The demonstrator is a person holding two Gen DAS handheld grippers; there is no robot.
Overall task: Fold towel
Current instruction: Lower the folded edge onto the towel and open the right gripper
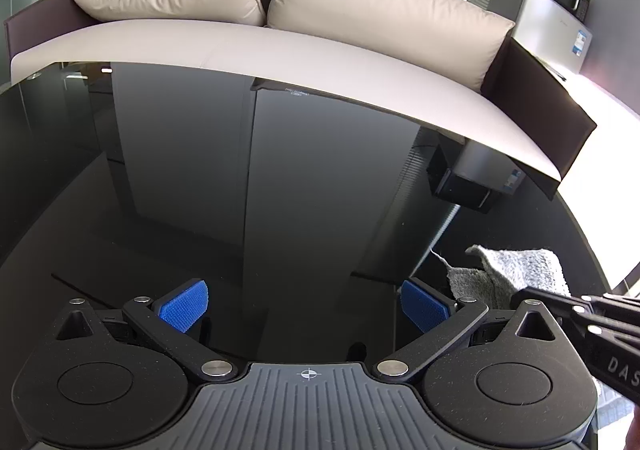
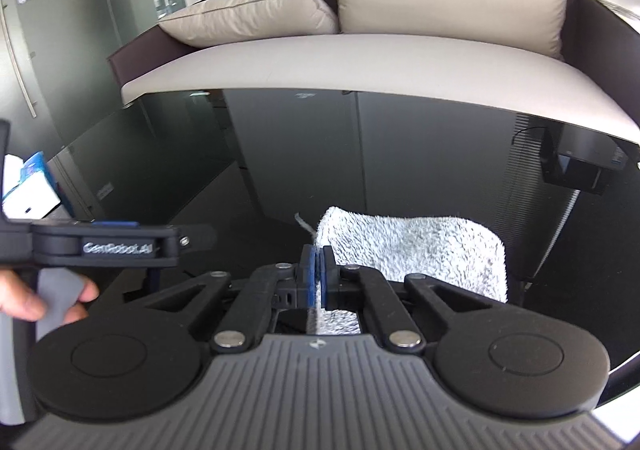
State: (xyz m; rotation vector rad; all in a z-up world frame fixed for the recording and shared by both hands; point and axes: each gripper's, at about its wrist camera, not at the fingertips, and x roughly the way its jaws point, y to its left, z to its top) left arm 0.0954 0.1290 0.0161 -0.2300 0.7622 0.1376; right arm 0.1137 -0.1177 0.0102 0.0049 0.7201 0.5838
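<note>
A small grey-white towel [image 2: 416, 246] lies bunched on the black glass table [image 2: 304, 154], just ahead of my right gripper. My right gripper [image 2: 317, 270] is shut on the towel's near left edge, and a strip of cloth shows between its blue pads. In the left wrist view the same towel [image 1: 516, 270] lies at the right, partly lifted, with the right gripper's black body in front of it. My left gripper [image 1: 306, 308] stands open over bare glass, nothing between its blue pads [image 1: 186, 304]. In the right wrist view the left gripper's body [image 2: 108, 246] sits at the left, held by a hand [image 2: 36, 298].
A sofa [image 1: 248, 46] with two beige cushions runs along the table's far edge. A printer [image 1: 556, 26] with a black device on top stands at the back right. A blue and white box [image 2: 32, 186] sits off the table's left edge.
</note>
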